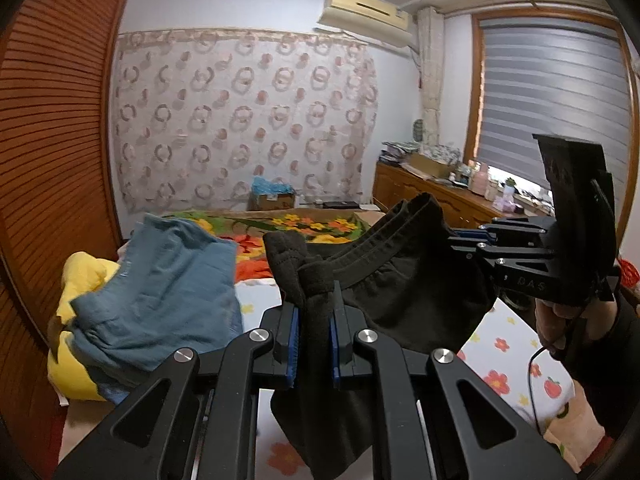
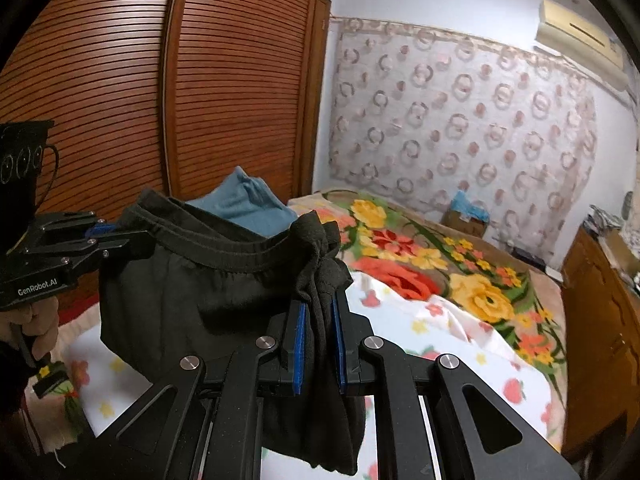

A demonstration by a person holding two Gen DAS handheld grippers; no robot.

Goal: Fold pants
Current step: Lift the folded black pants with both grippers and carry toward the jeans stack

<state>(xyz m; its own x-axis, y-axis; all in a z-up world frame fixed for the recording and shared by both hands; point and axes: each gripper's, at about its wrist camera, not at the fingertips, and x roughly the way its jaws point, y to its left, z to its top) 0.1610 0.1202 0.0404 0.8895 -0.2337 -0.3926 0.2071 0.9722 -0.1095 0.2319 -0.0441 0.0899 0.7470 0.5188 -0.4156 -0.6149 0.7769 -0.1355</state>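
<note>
We hold a two-finger tool in each hand, and both are clamped on one pair of black pants [image 1: 400, 280], lifted clear above a bed [image 2: 440, 332].

In the left wrist view, the left tool [image 1: 314, 320] has its blue-padded fingers [image 1: 294, 340] nearly together, pinching a thick bunch of soft, fleecy black cloth that bulges above them and hangs in a limp fold below. Off to the right, the right tool [image 1: 466, 240] grips the other end of the gathered, ribbed elastic waistband, which sags in a shallow curve between the two tools. A hand [image 1: 560, 320] wraps the right tool's black handle.

In the right wrist view, the right tool [image 2: 320, 336] is likewise narrowed on a wad of the same cloth. The left tool [image 2: 104, 236] shows at the left edge, biting the waistband.

The bed carries a smooth white sheet [image 2: 404, 320] printed with small flowers and, beyond it, a plush blanket [image 2: 420, 248] with large yellow and red blooms. Beside the pants lie a crumpled, matte blue garment [image 1: 172, 280] and a yellow cloth [image 1: 76, 280] under it.

Behind stand slatted brown wooden doors [image 2: 120, 80], a curtain [image 1: 240, 120] patterned with rings on the far wall, an air conditioner [image 1: 366, 12] above it, and a window with a striped blind [image 1: 552, 92] over a cluttered wooden cabinet [image 1: 432, 196].
</note>
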